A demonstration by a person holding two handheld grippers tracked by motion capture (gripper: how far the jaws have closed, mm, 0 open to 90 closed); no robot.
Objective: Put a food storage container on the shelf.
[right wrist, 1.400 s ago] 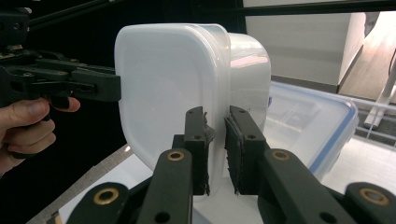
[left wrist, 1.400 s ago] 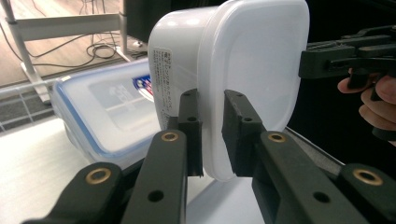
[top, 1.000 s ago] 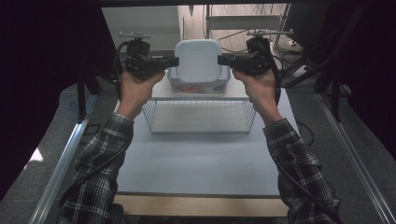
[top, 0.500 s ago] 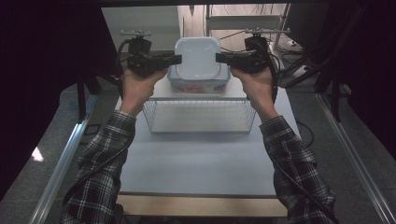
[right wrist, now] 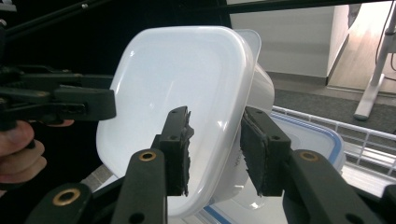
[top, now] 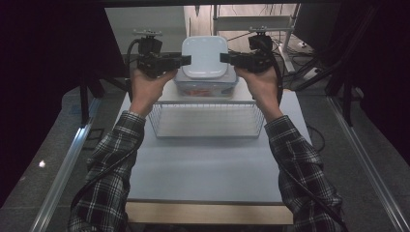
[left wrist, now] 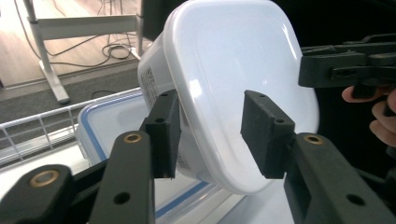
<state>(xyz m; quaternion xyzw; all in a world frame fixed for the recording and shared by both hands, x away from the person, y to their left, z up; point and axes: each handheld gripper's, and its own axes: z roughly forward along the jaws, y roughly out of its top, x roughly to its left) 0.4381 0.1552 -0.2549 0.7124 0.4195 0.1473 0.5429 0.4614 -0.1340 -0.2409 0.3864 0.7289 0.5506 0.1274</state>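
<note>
Both tongs, left gripper (top: 186,60) and right gripper (top: 224,58), have just been opening and stand part-open, pads clear of the white lidded plastic tub (top: 205,57), now resting released atop the blue-rimmed clear container (top: 205,88) beyond the wire basket (top: 208,121).

White lidded container (top: 205,60) blocks centre between hand-held grippers; wire basket (top: 208,120) bars near side; outer flanks free.

Black-and-grey plaid sleeves (top: 116,164) to the wrists; matte black left gripper (top: 185,60) and right gripper (top: 225,57), brass-looking rivets; black cables (top: 99,176) trailing.
</note>
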